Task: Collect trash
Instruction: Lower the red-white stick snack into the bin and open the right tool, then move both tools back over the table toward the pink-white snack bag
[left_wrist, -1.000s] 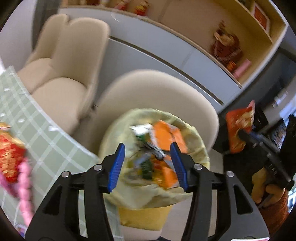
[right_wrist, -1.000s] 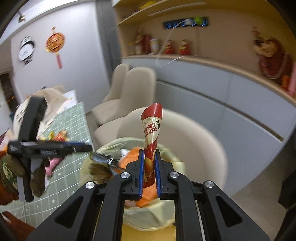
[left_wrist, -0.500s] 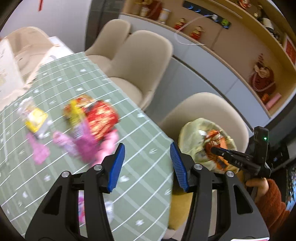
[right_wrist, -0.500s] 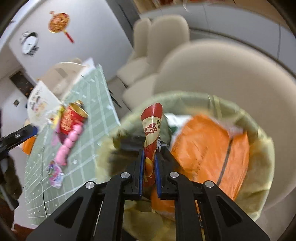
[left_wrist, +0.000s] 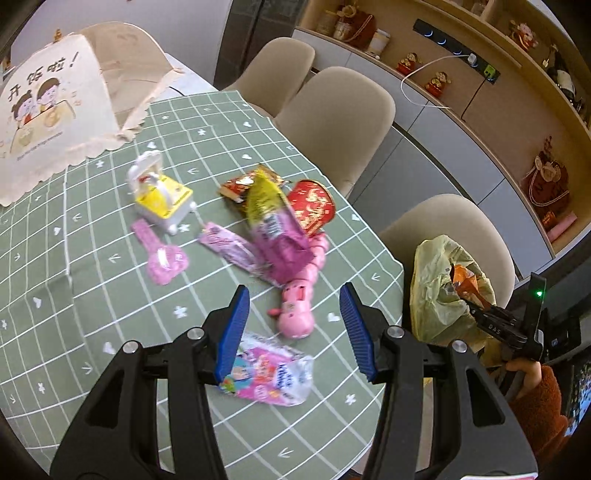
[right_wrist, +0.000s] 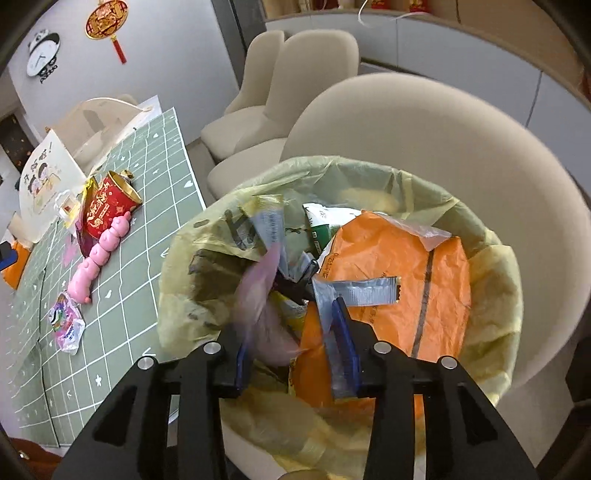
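My right gripper (right_wrist: 295, 332) is open just above the trash bin (right_wrist: 495, 266), which is lined with a yellow bag and holds an orange wrapper (right_wrist: 388, 258) and other wrappers. A blurred pinkish wrapper (right_wrist: 258, 295) is dropping between its fingers. My left gripper (left_wrist: 291, 332) is open and empty above the green checked table (left_wrist: 110, 295). Under it lies a pink-and-white pouch (left_wrist: 266, 376). Beyond are a pink caterpillar toy (left_wrist: 299, 295), a purple-and-yellow wrapper (left_wrist: 273, 229), a red cup (left_wrist: 314, 203) and a pink wrapper (left_wrist: 225, 243).
A yellow-and-white toy box (left_wrist: 162, 195), a pink comb (left_wrist: 162, 254) and a cream food cover (left_wrist: 55, 110) are on the table. Beige chairs (left_wrist: 332, 118) stand along its far side. The bin (left_wrist: 443, 288) sits on a chair by the table's right edge.
The right gripper opened over the bin and let go of the red cone wrapper. The left gripper swung from the bin back over the table, still open.
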